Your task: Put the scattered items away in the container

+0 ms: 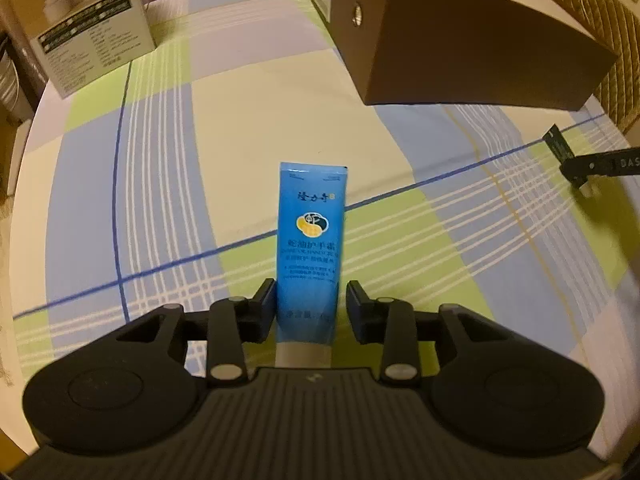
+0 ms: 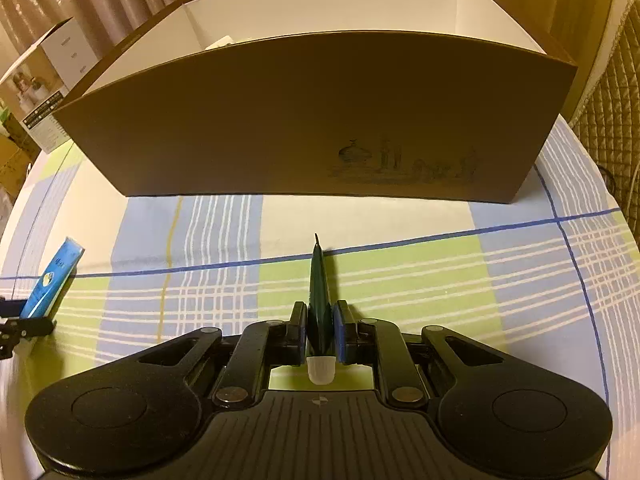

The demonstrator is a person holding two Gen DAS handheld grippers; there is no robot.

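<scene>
Left gripper [image 1: 308, 304] grasps a blue tube [image 1: 310, 248] near its white cap end, crimped end pointing away, above the checked cloth [image 1: 168, 184]. Right gripper [image 2: 319, 328] is clenched on a dark green tube [image 2: 319, 292], seen edge-on, white cap [image 2: 321, 370] toward the camera; no earlier view is available for comparison. Beyond both stands the brown box [image 2: 304, 120], open-topped with a white interior, resting on the cloth. A printed carton [image 1: 80, 36] sits farther left.
</scene>
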